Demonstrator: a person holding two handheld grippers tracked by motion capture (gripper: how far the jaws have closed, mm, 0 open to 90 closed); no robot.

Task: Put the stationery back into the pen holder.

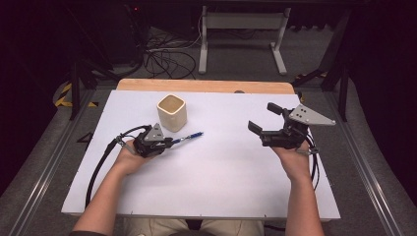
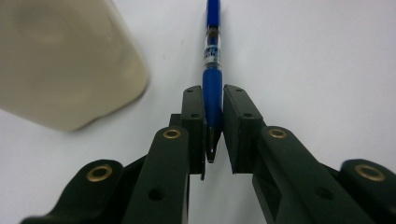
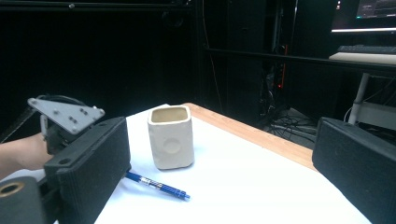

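A blue pen (image 1: 189,137) lies on the white table, and my left gripper (image 1: 169,142) is shut on its tip end. In the left gripper view the pen (image 2: 212,84) runs straight up between the two black jaws, its point down between the pads. A cream square cup (image 1: 172,112) stands upright just behind the left gripper; it shows blurred at the upper left (image 2: 60,60). My right gripper (image 1: 263,119) is held above the table at the right, open and with nothing in it. From its camera I see the cup (image 3: 171,136) and the pen (image 3: 159,185) lying in front of it.
The white table sheet (image 1: 221,167) ends in a wooden strip (image 1: 206,86) at the far side. Beyond the table are cables and a white stand leg (image 1: 241,29) on the floor. Dark frame bars stand at both sides.
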